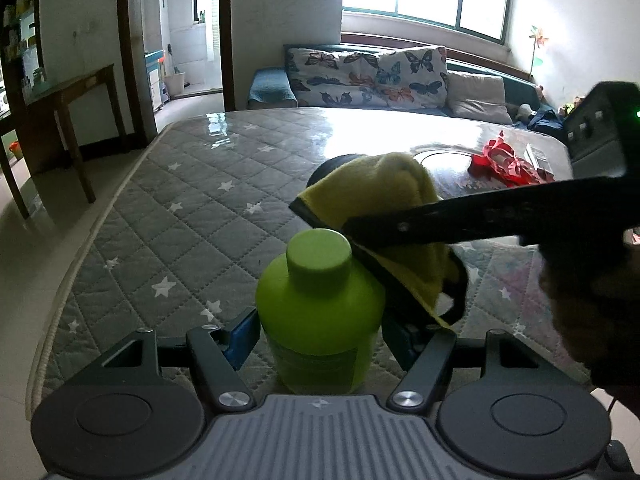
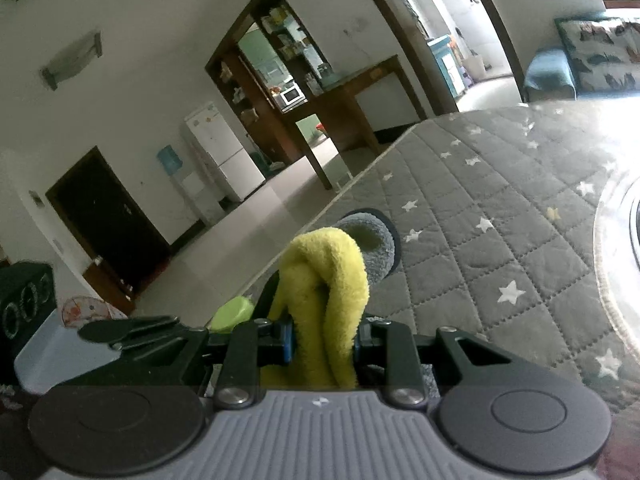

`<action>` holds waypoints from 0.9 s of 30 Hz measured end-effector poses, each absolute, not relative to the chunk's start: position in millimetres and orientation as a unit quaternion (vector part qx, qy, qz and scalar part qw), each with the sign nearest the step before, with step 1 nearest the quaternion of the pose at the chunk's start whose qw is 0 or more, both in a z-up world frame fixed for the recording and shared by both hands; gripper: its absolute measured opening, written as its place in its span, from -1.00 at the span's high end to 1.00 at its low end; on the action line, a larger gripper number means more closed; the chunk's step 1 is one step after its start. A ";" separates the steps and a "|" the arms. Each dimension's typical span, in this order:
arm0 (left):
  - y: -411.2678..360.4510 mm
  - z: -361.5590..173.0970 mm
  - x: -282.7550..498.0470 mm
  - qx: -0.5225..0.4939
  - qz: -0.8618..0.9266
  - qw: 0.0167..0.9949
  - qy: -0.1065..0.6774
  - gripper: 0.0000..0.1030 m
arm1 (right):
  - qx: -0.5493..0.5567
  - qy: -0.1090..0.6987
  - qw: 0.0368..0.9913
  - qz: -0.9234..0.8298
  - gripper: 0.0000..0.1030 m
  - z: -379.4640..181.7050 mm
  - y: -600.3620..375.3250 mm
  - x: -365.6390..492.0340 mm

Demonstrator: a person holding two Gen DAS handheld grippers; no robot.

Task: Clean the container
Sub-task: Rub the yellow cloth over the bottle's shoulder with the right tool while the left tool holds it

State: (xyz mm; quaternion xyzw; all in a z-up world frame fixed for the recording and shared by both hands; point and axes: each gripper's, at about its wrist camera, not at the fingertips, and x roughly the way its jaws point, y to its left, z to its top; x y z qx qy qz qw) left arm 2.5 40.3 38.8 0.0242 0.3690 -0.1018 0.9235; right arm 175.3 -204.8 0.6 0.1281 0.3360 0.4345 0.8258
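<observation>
A: Biggest thing first: the grey quilted table cover with white stars [image 1: 168, 208] fills the left wrist view from nine o'clock round to twelve, glossy under the window light.

B: And the bottle?

A: The lime-green plastic bottle with its round screw cap [image 1: 320, 312] stands upright at six o'clock, right between the left gripper [image 1: 320, 336] fingers. Both blue pads press its sides, so that gripper is clamped on it.

B: What's above it?

A: At two o'clock from the cap, the yellow fleecy cloth with a dark edge [image 1: 384, 188], bunched up and touching the bottle's shoulder. The right gripper [image 2: 322, 340] has it pinched tight; in the right wrist view the cloth bulges up between the closed jaws.

B: Anything smaller?

A: A crumpled red wrapper [image 1: 504, 160], far off at one o'clock, well apart from the bottle.
</observation>
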 end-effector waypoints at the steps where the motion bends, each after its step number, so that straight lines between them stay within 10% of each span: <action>1: 40.2 38.6 2.4 0.024 -0.102 0.924 0.369 -0.37 | 0.134 0.339 0.824 0.433 0.52 -2.1 -204.5 178.6; 27: 38.1 37.5 4.8 0.031 -0.105 0.922 0.372 -0.37 | 0.154 0.356 0.815 0.431 0.52 -17.6 -222.9 170.1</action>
